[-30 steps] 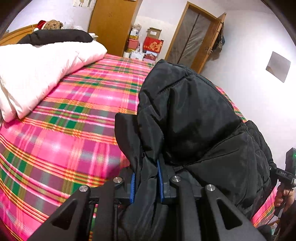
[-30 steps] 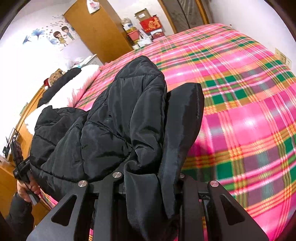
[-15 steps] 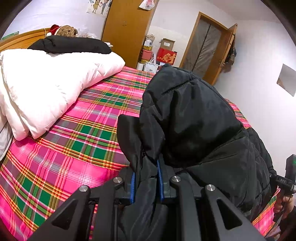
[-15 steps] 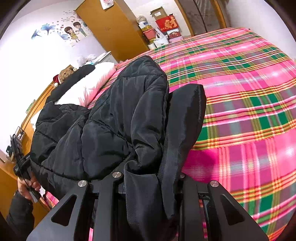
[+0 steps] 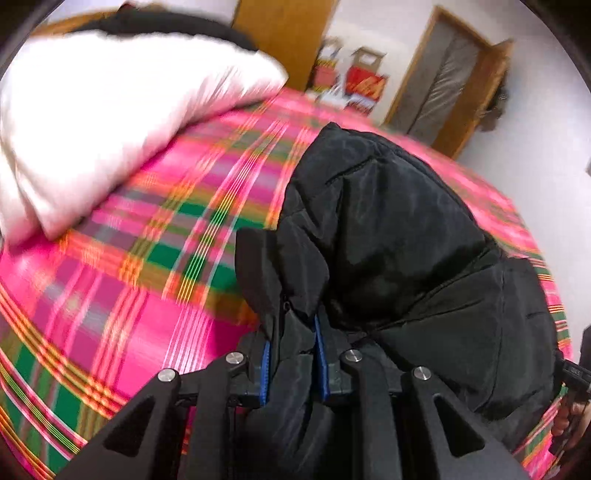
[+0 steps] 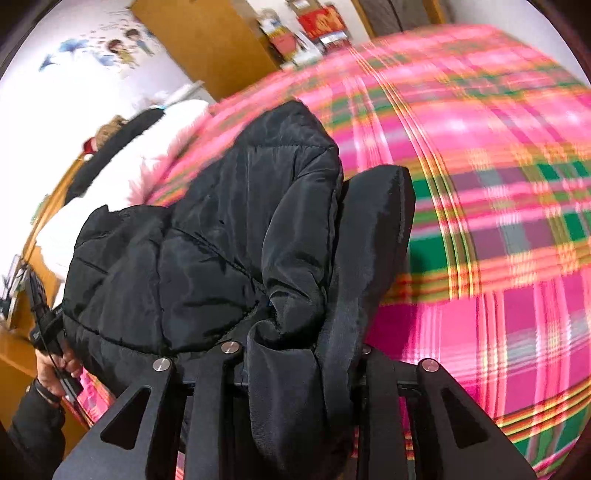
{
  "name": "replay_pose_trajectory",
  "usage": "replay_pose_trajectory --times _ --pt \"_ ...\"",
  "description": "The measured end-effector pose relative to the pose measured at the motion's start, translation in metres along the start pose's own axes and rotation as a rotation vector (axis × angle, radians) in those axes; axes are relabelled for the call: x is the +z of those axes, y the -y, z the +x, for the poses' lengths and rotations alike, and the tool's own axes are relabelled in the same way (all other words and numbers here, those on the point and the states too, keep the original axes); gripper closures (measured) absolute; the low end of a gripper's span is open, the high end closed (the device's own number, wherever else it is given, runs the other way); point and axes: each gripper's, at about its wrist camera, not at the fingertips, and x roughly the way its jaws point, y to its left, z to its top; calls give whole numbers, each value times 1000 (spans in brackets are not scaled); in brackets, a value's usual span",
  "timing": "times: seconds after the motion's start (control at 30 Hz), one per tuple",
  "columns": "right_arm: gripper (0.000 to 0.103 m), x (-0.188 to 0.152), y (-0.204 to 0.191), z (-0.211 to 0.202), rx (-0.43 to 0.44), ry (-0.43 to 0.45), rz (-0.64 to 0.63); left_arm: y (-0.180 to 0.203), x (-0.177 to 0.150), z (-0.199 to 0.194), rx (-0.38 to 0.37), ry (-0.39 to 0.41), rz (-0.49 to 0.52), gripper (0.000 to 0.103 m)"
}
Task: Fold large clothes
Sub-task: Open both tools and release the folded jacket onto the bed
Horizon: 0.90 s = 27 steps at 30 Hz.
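A black padded jacket (image 5: 388, 240) hangs bunched over the pink plaid bed cover (image 5: 129, 295). My left gripper (image 5: 291, 354) has a fold of its edge between the blue pads (image 5: 320, 363); its jaws are opening, with the fabric still squeezed between them. In the right wrist view the jacket (image 6: 221, 240) and its flat black flap (image 6: 373, 229) rise from my right gripper (image 6: 299, 369), whose jaws are also opening around a thick wad of cloth. The pads there are hidden by the cloth. The bed cover (image 6: 498, 184) is blurred by motion.
A white duvet (image 5: 110, 110) with a black pillow (image 5: 166, 26) lies at the bed's head. A wooden wardrobe (image 5: 284, 33), stacked boxes (image 5: 364, 88) and an open door (image 5: 443, 85) stand beyond the bed. A hand (image 6: 55, 365) holds the other gripper at the left.
Both grippers have dropped toward the bed and moved forward with the jacket still in them. The duvet now looms larger in the left wrist view and the bed is blurred.
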Motion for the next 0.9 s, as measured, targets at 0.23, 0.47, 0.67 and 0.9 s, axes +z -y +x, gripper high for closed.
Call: replay_pose_trajectory --times 0.23,0.47,0.67,0.9 --pt "47 -9 18 10 -26 -14 44 -19 -23 23 23 -28 -61 70" --pt "38 -7 10 -29 -101 13 2 -38 -15 -13 50 1 -92 65" --pt "36 3 -17 -63 -219 156 -60 -47 2 -56 49 97 -140 68" --pt "36 42 -58 -20 -160 154 -151 29 39 -23 -39 103 46 67"
